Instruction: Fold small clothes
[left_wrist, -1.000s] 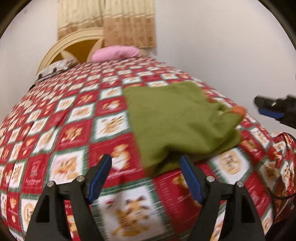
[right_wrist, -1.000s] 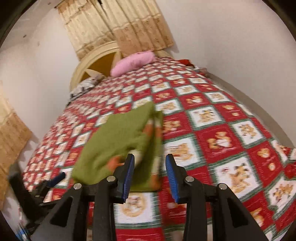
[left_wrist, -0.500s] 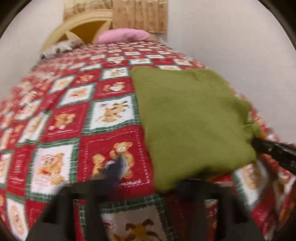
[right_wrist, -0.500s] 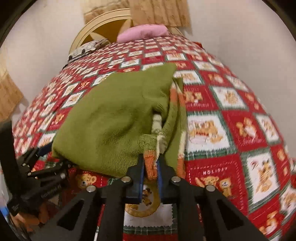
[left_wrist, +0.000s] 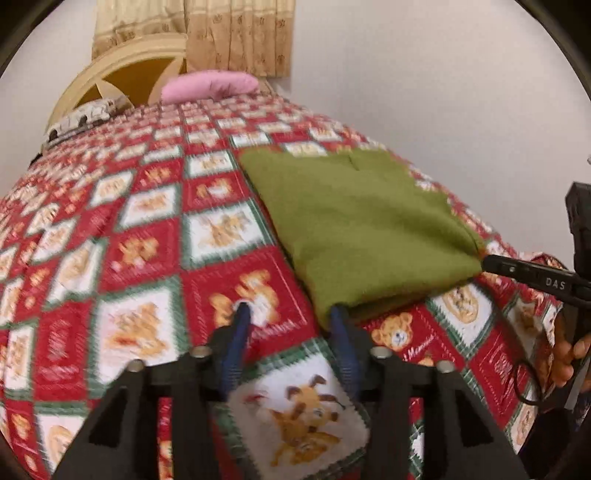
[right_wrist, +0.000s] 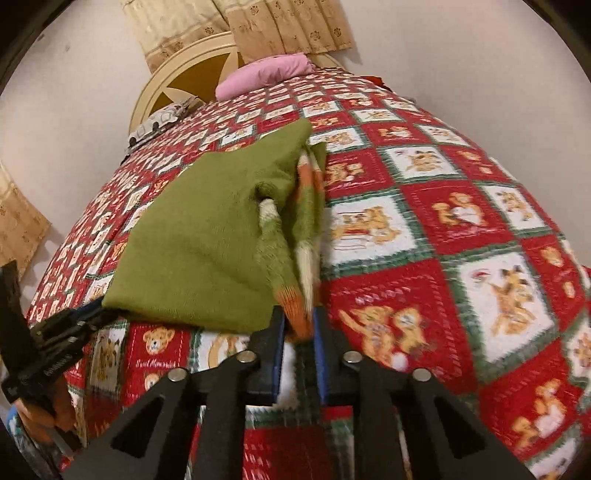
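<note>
We see a folded green sweater (left_wrist: 362, 229) lying on the bed, on a red, white and green bear-print quilt (left_wrist: 140, 258), close to the quilt's near edge and toward its right side in the left wrist view. Our left gripper (left_wrist: 290, 325) sits low at the sweater's near left corner, its blue-padded fingers (left_wrist: 240, 332) spread, with one finger touching the green hem and the other resting over the bare quilt; nothing is clamped between them. Our right gripper (right_wrist: 298, 332) is at the sweater's near right corner, where its fingers are drawn almost together and pinch the orange-tipped cuff (right_wrist: 293, 299) of a striped sleeve that trails along the sweater's right edge. At the far end of the bed we see a pink pillow (left_wrist: 210, 85) against a cream headboard (left_wrist: 122, 70), with beige curtains (left_wrist: 236, 37) hanging above on the pale wall.
</note>
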